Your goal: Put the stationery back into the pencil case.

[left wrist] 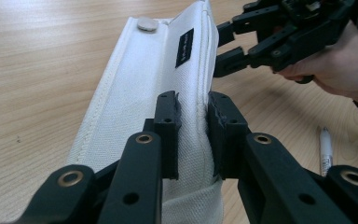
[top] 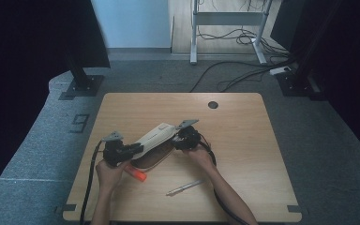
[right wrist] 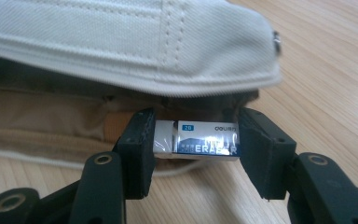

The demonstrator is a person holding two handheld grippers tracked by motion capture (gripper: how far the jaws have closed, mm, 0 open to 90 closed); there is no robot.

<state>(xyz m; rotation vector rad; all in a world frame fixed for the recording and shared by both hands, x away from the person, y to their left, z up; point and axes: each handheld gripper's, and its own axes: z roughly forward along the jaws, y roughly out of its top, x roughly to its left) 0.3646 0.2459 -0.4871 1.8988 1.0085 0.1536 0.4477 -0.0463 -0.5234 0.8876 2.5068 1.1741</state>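
An eraser (right wrist: 196,145) is sitting clamped end to end in the right tongs (right wrist: 193,149), right at the mouth of a white pencil case (top: 155,137) that is lying near the middle of the surface (top: 243,140). The left tongs (left wrist: 193,133) are pinching the case's upper flap (left wrist: 168,70) and holding it lifted, so the mouth is gaping toward the right hand. My reading is that the eraser is being packed into the case; it could equally be coming out. If it is going in, the next move calls for pushing it deeper toward 12 o'clock in the right gripper view, under the flap, and letting go only once it is resting on the tan lining (right wrist: 42,116), while the left tongs are keeping the flap raised.

The right gripper view is showing the eraser's printed sleeve and the case's inside. The left gripper view is giving the flap's outer side, with a snap button (left wrist: 148,24) at 12 o'clock and a small black label (left wrist: 184,47). The high view is adding a pen (top: 184,187) at 5 o'clock from the case and an orange-tipped marker (top: 137,172) at 7 o'clock, beside the left hand (top: 108,169).
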